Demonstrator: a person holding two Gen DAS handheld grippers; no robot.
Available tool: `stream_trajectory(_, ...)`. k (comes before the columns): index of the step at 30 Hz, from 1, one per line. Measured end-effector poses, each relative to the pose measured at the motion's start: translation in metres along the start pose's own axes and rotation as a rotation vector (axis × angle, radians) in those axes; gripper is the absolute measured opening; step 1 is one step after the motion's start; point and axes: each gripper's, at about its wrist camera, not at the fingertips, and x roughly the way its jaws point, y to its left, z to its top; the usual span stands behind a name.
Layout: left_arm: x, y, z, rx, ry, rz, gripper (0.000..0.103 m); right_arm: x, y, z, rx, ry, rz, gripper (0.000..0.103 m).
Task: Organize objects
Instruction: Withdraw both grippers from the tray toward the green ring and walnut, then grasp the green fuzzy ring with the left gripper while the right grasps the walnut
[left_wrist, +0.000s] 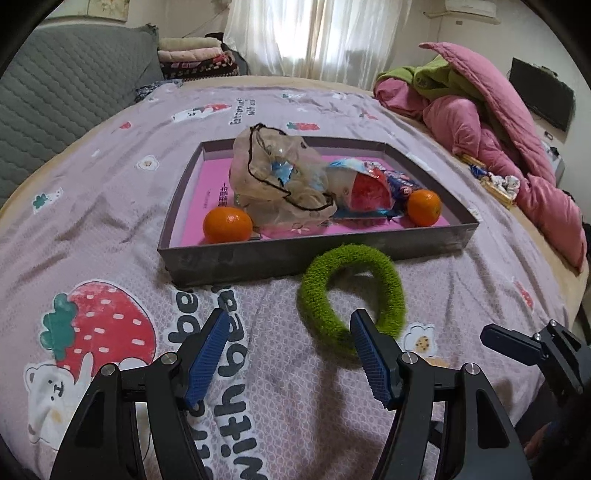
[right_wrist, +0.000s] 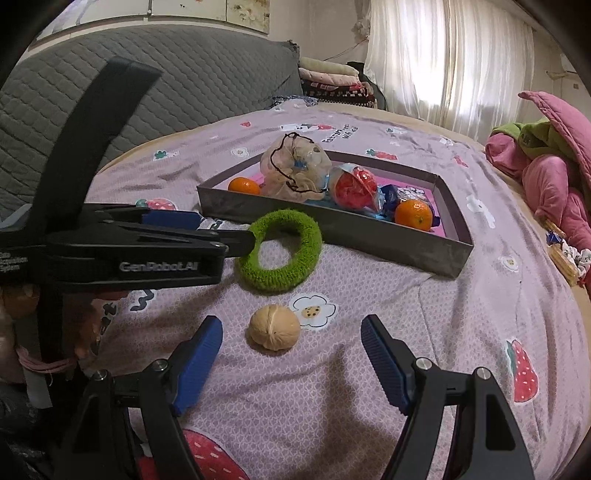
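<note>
Seen from the right wrist, the left tongs (right_wrist: 236, 240) at centre left stand wide and empty, one tip at the green ring (right_wrist: 280, 254), which could skid on the bed sheet (right_wrist: 461, 332). Lower centre, the right tongs (right_wrist: 291, 343) gape wide, empty, around the walnut (right_wrist: 274, 330), untouched; it may roll. The tray (right_wrist: 332, 227) sits upper centre.

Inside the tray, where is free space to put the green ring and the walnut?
The tray has bare pink floor at its far left corner, behind the left orange. The middle is crowded with the bag and wrappers, up to the right orange.
</note>
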Motion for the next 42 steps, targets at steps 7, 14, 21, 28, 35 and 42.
stream_trajectory(7,0.011,-0.003,0.003,0.003,0.0,0.009,0.07,0.007,0.001,0.0,-0.001,0.001,-0.01,0.075)
stream_trajectory(14,0.025,-0.009,0.008,0.006,0.012,-0.001,0.069,0.017,0.005,0.0,-0.014,0.014,-0.003,0.065)
stream_trajectory(21,0.035,-0.011,0.012,0.018,0.004,0.01,0.069,0.027,0.009,-0.002,-0.033,0.033,-0.001,0.051)
stream_trajectory(28,0.041,-0.016,0.016,0.031,0.007,-0.003,0.045,0.032,0.008,-0.004,-0.032,0.041,0.007,0.033)
stream_trajectory(35,0.042,-0.021,0.016,0.051,0.021,-0.039,0.014,0.027,0.007,-0.004,-0.04,0.033,-0.019,0.033)
stream_trajectory(42,0.029,-0.013,0.018,0.028,0.0,-0.061,0.012,0.027,-0.016,-0.002,0.028,0.028,-0.049,0.033)
